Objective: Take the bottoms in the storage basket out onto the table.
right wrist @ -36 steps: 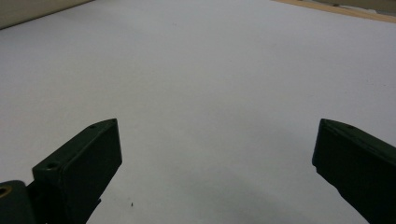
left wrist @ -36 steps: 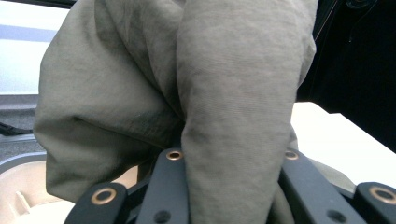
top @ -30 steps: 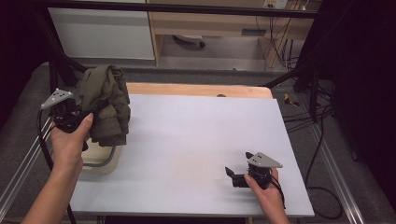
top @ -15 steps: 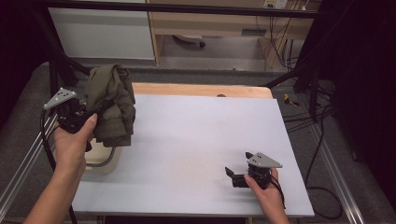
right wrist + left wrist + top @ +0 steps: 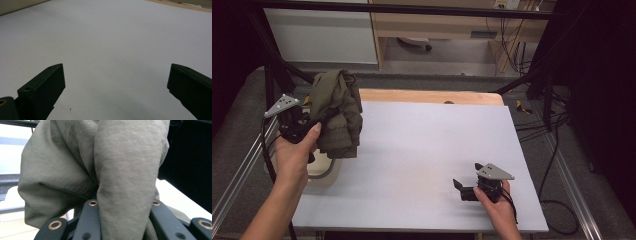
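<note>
An olive-green bunched garment (image 5: pixel 336 112) hangs in the air over the table's left edge, held up by my left gripper (image 5: pixel 319 119), which is shut on it. In the left gripper view the cloth (image 5: pixel 105 170) is pinched between the two black jaws and drapes down on both sides. My right gripper (image 5: pixel 460 188) rests low on the white table (image 5: pixel 422 150) near the front right, open, with nothing between its fingers (image 5: pixel 42 92).
A pale round container (image 5: pixel 321 170) sits at the table's left edge under the hanging garment. A wooden strip (image 5: pixel 427 96) runs along the table's far edge. Black frame bars and cables stand around the table.
My left gripper has carried the garment a little to the right and toward the table. The right gripper has stayed where it was.
</note>
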`<state>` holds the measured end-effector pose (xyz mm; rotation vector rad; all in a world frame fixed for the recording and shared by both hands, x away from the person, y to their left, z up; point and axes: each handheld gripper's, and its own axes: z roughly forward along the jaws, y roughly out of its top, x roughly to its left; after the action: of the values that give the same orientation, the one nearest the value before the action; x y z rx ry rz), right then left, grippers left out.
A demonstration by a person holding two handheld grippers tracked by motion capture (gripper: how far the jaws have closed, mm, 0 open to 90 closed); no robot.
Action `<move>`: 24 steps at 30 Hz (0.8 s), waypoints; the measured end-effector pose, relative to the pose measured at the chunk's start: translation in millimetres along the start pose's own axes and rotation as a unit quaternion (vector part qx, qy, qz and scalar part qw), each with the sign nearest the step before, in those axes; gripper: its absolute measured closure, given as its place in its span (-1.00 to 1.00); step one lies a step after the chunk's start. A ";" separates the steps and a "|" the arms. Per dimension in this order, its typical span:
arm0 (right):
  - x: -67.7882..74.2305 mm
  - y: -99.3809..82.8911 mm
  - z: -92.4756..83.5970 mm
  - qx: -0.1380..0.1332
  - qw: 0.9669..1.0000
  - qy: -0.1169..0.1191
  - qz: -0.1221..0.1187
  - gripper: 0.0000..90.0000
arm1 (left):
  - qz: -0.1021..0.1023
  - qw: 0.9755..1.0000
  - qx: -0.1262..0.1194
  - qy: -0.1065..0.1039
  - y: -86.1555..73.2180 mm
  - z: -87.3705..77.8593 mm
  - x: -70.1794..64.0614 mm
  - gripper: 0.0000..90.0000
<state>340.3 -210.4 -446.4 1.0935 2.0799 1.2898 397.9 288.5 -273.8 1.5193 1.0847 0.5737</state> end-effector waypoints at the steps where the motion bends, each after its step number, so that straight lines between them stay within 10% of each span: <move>1: 0.0 0.0 0.0 0.000 1.000 0.000 0.000 -0.95 | -0.001 1.000 0.000 -0.001 0.0 0.1 -0.2 0.66; 24: -0.3 0.0 -0.6 0.000 1.000 0.000 0.001 -0.95 | 0.002 1.000 0.008 -0.021 -3.3 8.6 -14.4 0.65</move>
<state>340.1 -211.0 -446.1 1.0956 2.0791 1.2897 397.4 271.6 -276.2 1.5410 1.0560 0.5340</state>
